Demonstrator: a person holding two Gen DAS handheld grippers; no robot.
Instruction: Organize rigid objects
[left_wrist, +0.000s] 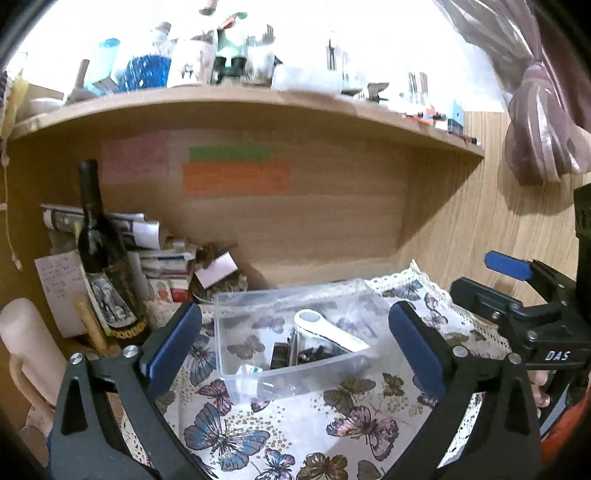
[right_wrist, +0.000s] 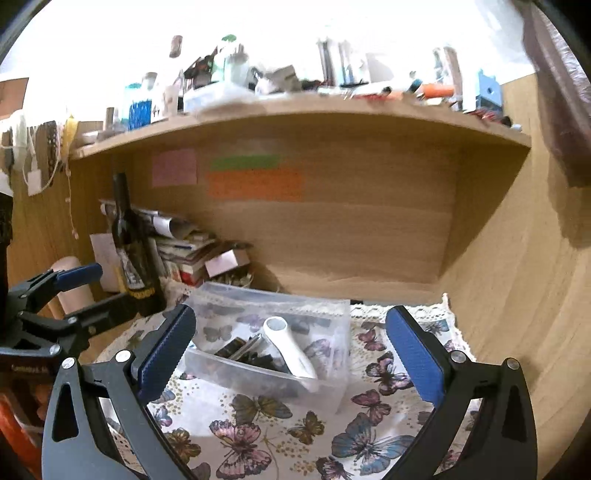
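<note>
A clear plastic box (left_wrist: 236, 373) stands on the butterfly cloth (left_wrist: 295, 435) in front of me. In it lie a white handheld device (left_wrist: 328, 334), a metal piece (left_wrist: 295, 347) and small dark items (left_wrist: 314, 352). My left gripper (left_wrist: 295, 343) is open and empty, its fingers either side of the box, a little short of it. In the right wrist view the same box (right_wrist: 332, 350) holds the white device (right_wrist: 291, 350). My right gripper (right_wrist: 291, 350) is open and empty, just short of the box. The right gripper also shows in the left wrist view (left_wrist: 517, 295).
A dark wine bottle (left_wrist: 107, 266) stands at the left by a stack of papers and booklets (left_wrist: 162, 254). A pale candle (left_wrist: 26, 343) stands at far left. A cluttered wooden shelf (left_wrist: 258, 99) hangs overhead. Wooden walls close the back and right.
</note>
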